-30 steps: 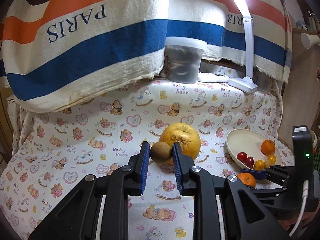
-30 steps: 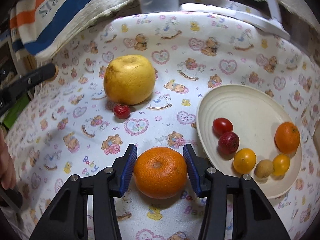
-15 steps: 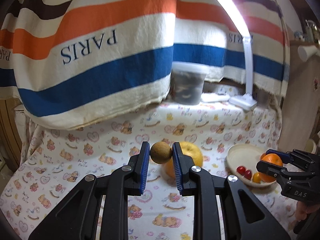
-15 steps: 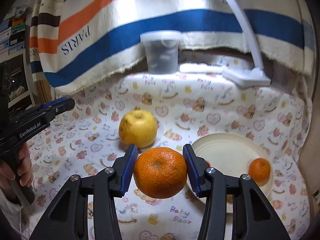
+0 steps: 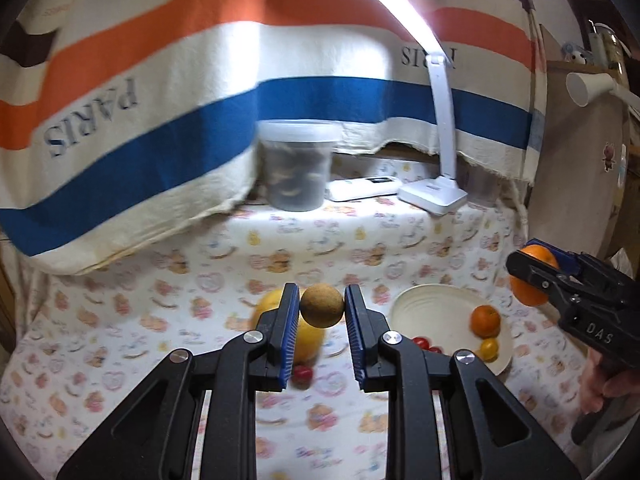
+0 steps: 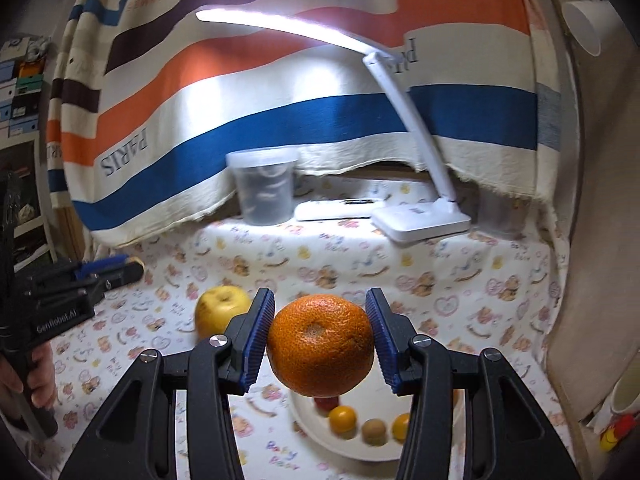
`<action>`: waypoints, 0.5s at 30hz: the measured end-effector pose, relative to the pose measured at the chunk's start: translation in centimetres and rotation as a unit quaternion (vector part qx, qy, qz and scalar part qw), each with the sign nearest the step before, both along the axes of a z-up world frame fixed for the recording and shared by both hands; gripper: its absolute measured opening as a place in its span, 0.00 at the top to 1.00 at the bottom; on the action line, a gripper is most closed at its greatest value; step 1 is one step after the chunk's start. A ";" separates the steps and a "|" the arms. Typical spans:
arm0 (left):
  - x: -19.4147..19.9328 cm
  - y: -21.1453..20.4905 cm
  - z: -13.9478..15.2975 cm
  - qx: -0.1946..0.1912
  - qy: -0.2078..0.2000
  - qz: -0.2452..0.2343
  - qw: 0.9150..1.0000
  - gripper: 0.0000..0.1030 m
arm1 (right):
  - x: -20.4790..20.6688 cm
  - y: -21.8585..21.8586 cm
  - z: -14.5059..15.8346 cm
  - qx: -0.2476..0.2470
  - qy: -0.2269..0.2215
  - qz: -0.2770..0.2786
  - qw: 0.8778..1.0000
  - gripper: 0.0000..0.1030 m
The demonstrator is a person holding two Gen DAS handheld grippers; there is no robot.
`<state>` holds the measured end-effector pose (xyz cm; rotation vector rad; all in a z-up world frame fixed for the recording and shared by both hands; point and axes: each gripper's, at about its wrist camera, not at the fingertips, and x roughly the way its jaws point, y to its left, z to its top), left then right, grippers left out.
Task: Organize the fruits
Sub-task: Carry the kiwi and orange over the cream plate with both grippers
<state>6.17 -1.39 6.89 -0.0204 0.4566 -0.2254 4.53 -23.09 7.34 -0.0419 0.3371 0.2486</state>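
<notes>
We see the broad striped cloth backdrop in cream, orange, blue and brown with "PARIS" lettering (image 6: 168,136) hanging behind everything, and below it the table covered in a white teddy-bear-and-heart print cloth (image 5: 120,312). At the back of the table stands a white desk lamp with a glowing bar head (image 6: 420,220), beside it a flat white device (image 6: 336,210) and a lidded translucent plastic tub with dark contents (image 5: 298,164).

Our two black hand-held grippers with blue ribbed pads come next. The left gripper (image 5: 322,312) is pinching a small round brown fruit (image 5: 322,306) between its pads, held in the air above the table. The right gripper (image 6: 320,332) is clamped on a large orange citrus fruit (image 6: 320,346), also lifted clear of the cloth; in the left wrist view it shows at the right edge (image 5: 536,270), with the hand (image 5: 608,384) that holds it.

On the table lies a shallow round cream plate (image 5: 424,300); it holds a smaller orange (image 5: 485,320), small yellow and red tomato-like fruits and, in the right wrist view, a little brown fruit (image 6: 374,432). Well left of the plate sits a big yellow pomelo-like fruit (image 6: 220,312), and just in front of it a small red fruit (image 5: 302,374) rests on the cloth, blurred.
</notes>
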 end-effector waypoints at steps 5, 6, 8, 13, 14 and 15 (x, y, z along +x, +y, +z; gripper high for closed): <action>2.5 -3.9 -0.1 0.003 0.021 -0.027 0.999 0.78 | 1.6 -2.3 0.3 0.020 -0.004 -0.026 0.999 0.52; 2.9 -4.8 -0.3 0.007 0.026 -0.032 0.999 0.78 | 1.9 -2.8 0.1 0.024 -0.006 -0.035 0.999 0.52; 3.6 -6.7 -0.5 0.021 0.029 -0.044 0.998 0.78 | 2.6 -3.5 -0.6 0.026 0.001 -0.054 0.998 0.52; 5.2 -9.8 -1.5 0.024 0.053 -0.064 0.996 0.78 | 4.6 -4.9 -2.9 0.037 0.047 -0.058 0.997 0.52; 5.6 -10.3 -1.8 0.025 0.058 -0.067 0.996 0.78 | 5.0 -5.1 -3.2 0.040 0.055 -0.058 0.996 0.52; 5.9 -10.7 -2.1 0.027 0.063 -0.070 0.995 0.78 | 5.2 -5.4 -3.6 0.043 0.061 -0.059 0.995 0.52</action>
